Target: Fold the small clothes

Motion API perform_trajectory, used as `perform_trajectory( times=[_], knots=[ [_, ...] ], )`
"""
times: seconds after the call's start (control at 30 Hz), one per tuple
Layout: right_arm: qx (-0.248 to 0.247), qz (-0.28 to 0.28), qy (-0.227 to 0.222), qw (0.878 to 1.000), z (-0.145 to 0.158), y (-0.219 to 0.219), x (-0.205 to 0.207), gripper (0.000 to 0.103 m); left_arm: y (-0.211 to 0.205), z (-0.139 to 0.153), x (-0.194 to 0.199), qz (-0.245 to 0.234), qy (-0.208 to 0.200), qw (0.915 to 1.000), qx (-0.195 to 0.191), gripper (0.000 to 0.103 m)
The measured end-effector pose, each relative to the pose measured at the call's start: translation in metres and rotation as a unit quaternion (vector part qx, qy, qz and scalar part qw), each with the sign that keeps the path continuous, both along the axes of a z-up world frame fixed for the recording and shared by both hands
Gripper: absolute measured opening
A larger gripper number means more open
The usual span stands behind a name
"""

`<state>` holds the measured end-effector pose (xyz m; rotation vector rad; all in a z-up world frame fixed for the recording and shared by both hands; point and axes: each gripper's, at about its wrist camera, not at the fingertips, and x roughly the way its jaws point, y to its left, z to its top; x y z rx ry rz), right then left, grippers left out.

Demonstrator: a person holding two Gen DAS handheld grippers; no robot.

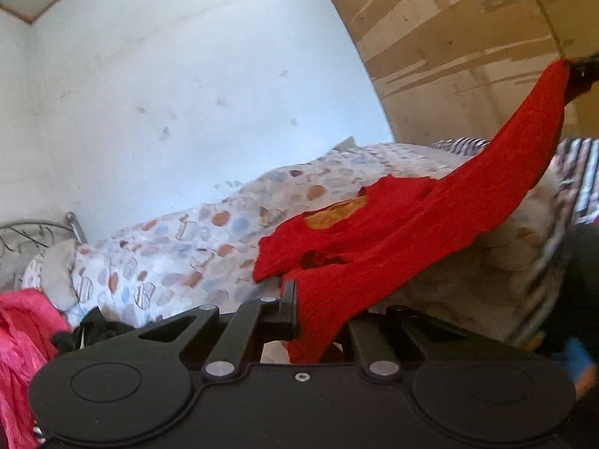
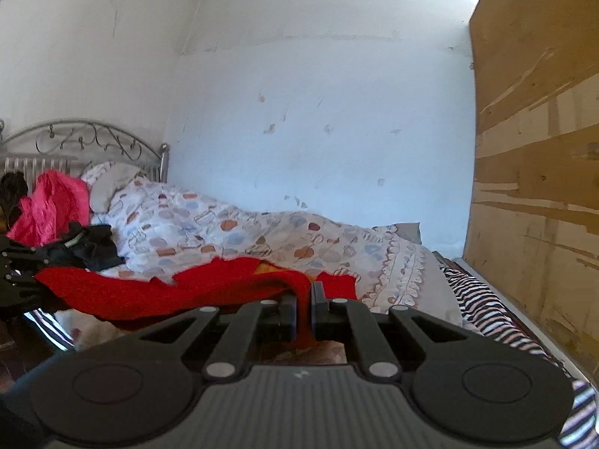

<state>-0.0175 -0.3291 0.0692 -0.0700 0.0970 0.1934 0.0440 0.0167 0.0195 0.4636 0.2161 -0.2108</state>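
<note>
A small red garment (image 1: 393,232) with an orange inner patch is stretched in the air above the bed between both grippers. My left gripper (image 1: 305,299) is shut on one edge of it; the cloth hides the right finger. The far end runs up to my right gripper (image 1: 584,69) at the upper right edge. In the right wrist view my right gripper (image 2: 305,299) is shut on the red garment (image 2: 168,290), which stretches left to my left gripper (image 2: 18,277).
The bed has a patterned duvet (image 2: 243,232) and a striped sheet (image 2: 486,299). A pink garment (image 2: 52,205) and black clothes (image 2: 93,247) lie near the metal headboard (image 2: 86,138). A wooden wardrobe (image 2: 535,168) stands at the right.
</note>
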Motion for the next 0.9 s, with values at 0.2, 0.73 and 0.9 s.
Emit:
perform_trajectory(
  times=[0.2, 0.73, 0.9],
  knots=[
    [-0.001, 0.008, -0.001, 1.000, 0.021, -0.001, -0.020, 0.007, 0.018, 0.032, -0.032, -0.019, 0.060, 0.9931, -0.099, 0.004],
    [-0.063, -0.009, 0.023, 0.998, 0.081, -0.006, 0.242, 0.007, -0.016, 0.114, 0.222, 0.017, 0.079, 0.9946, -0.064, 0.005],
    [-0.063, -0.018, 0.059, 0.996, 0.063, -0.005, 0.332, 0.007, -0.031, 0.102, 0.321, 0.028, 0.131, 0.9899, -0.045, 0.005]
  ],
)
